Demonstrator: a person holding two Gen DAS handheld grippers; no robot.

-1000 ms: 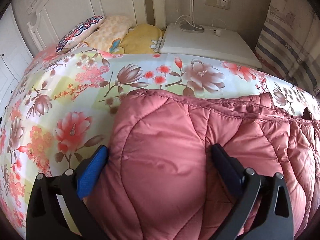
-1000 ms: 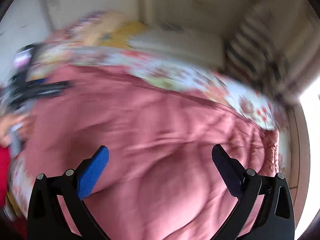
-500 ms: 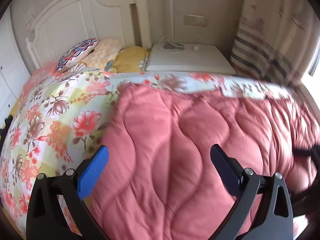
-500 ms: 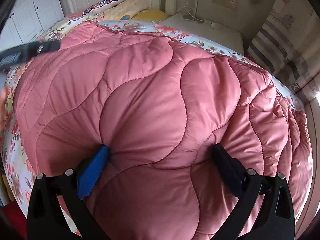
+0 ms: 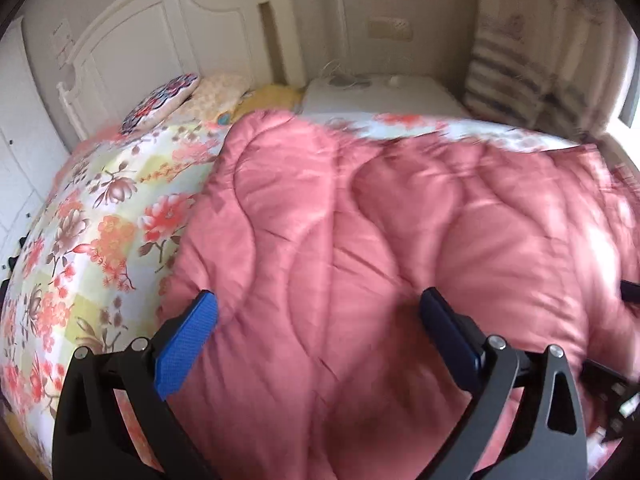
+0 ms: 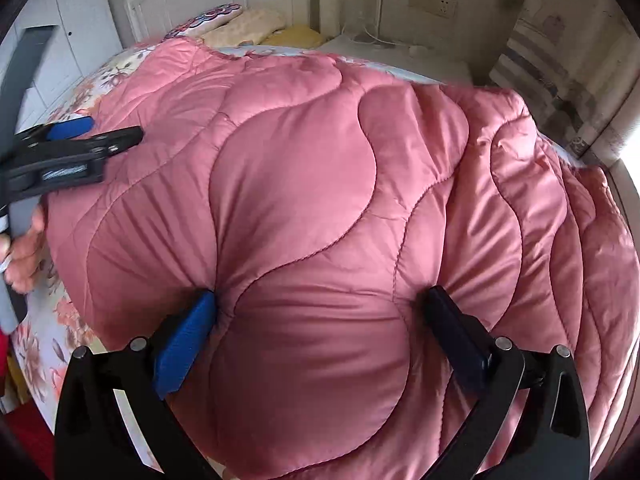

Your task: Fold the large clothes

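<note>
Pink quilted coat [image 6: 320, 200] spread over floral bed sheet [image 5: 92, 240]. Right gripper [image 6: 320, 312]: fingers wide apart, pressed into padding, fabric bulging between them. Left gripper [image 5: 316, 316]: fingers apart above coat's left portion near its edge, nothing clamped; contact unclear, view blurred.

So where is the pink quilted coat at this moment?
The pink quilted coat lies spread over the floral bedspread, right of its bare part in the left wrist view, with the pillows and white headboard beyond.
</note>
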